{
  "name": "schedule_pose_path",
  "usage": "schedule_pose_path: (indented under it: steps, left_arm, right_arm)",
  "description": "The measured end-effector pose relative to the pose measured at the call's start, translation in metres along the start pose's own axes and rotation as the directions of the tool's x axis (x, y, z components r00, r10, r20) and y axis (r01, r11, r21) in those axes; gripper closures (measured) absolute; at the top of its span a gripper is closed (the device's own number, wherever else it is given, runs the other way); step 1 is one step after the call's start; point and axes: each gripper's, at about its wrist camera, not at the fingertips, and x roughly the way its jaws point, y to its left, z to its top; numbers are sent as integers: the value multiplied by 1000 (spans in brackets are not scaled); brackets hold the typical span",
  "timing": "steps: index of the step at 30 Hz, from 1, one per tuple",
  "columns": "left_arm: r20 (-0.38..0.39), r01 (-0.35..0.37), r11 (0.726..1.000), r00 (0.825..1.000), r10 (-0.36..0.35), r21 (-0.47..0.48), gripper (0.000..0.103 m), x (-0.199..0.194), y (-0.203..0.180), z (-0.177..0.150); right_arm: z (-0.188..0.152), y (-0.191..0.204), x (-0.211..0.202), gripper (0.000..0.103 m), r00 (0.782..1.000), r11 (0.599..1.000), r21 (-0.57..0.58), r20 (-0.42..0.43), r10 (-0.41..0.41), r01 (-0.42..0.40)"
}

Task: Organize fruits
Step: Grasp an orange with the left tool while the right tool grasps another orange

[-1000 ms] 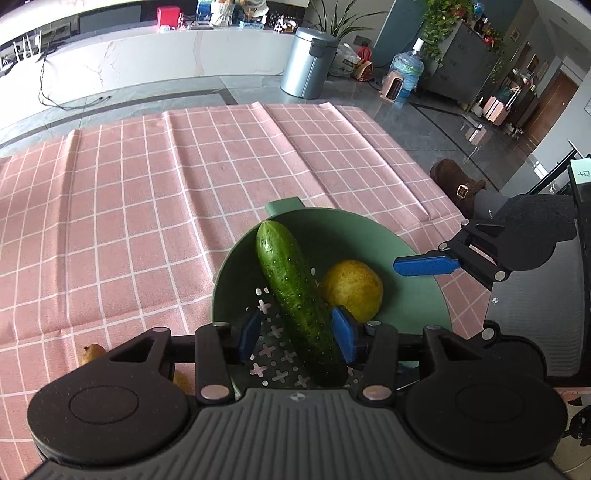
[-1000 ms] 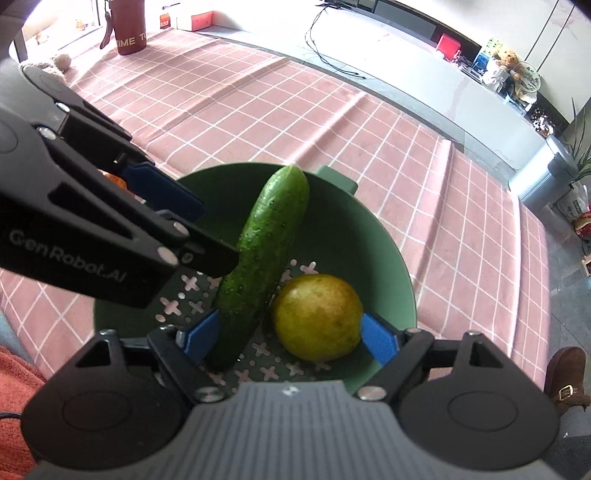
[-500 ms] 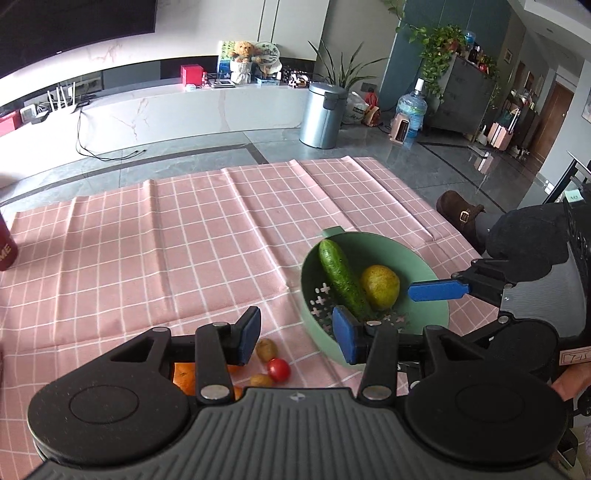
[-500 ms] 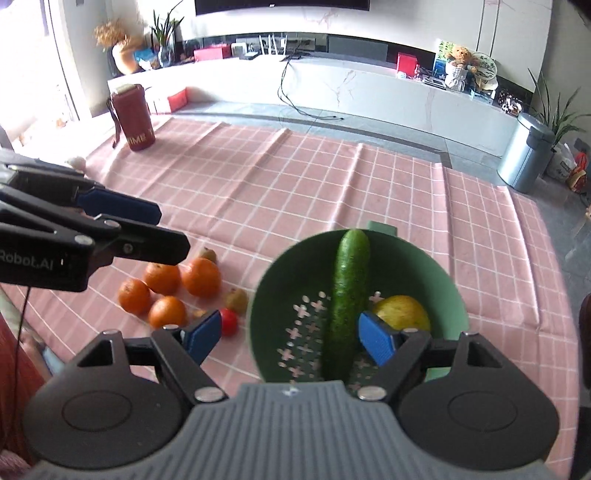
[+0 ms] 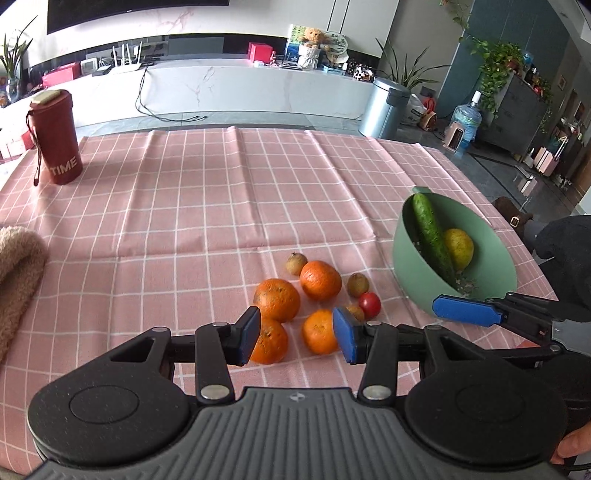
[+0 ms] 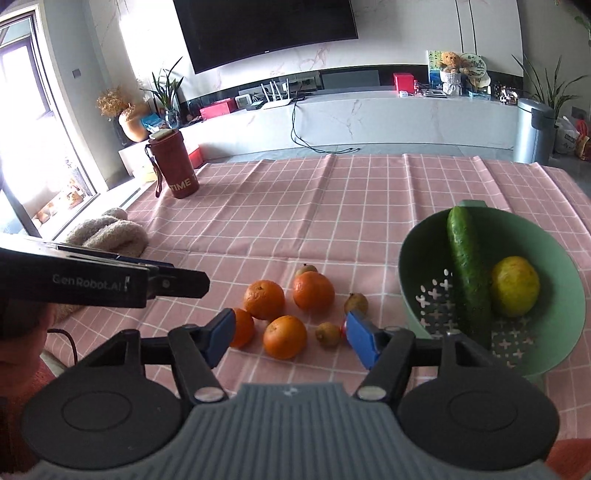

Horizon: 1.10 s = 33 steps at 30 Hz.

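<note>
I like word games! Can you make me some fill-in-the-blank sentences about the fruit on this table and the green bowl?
1. The number of oranges lying on the pink tablecloth is ____.
2. The long green thing in the green bowl is a ____.
3. The yellow fruit lies inside the ____.
4. The word printed on the red cup is ____.

Missing words: four; cucumber; bowl; TIME

Home living room. Large wall-mounted TV (image 6: 266, 31) above long white marble console (image 6: 369, 114); teddy bear (image 6: 450, 59), router (image 6: 275, 96), potted plants (image 5: 495, 70), pedal bin (image 5: 384, 107), water jug (image 5: 466, 123). Pink checked tablecloth (image 5: 221, 192) covers surface.
</note>
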Motion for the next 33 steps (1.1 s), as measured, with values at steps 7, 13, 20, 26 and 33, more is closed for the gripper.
schedule_pose_path:
  steps: [7,13,20,26,33]
  left_arm:
    - [-38,5,999,999,-7,-49,50,22,20,-17]
    - [-64,-15,999,998,12,-52,49,38,24,-26]
    - [-85,1,996,996,-9,-88,46,55,31,-27]
    - [-95,5,993,995,-16,-116,46,63,35,-25]
    - [-114,10,992,993,-25,-129,48,69,38,-26]
  right_arm:
    - [-13,10,32,57,999,998,-44,-23,-40,39]
    - [-16,19,49,58,997,991,-122,-41,-58,53]
    - [-20,24,67,58,993,984,-169,-89,-76,60]
    - [-17,22,81,58,990,988,-147,-122,-73,54]
    - [-18,25,91,58,987,987,-146,-130,-89,70]
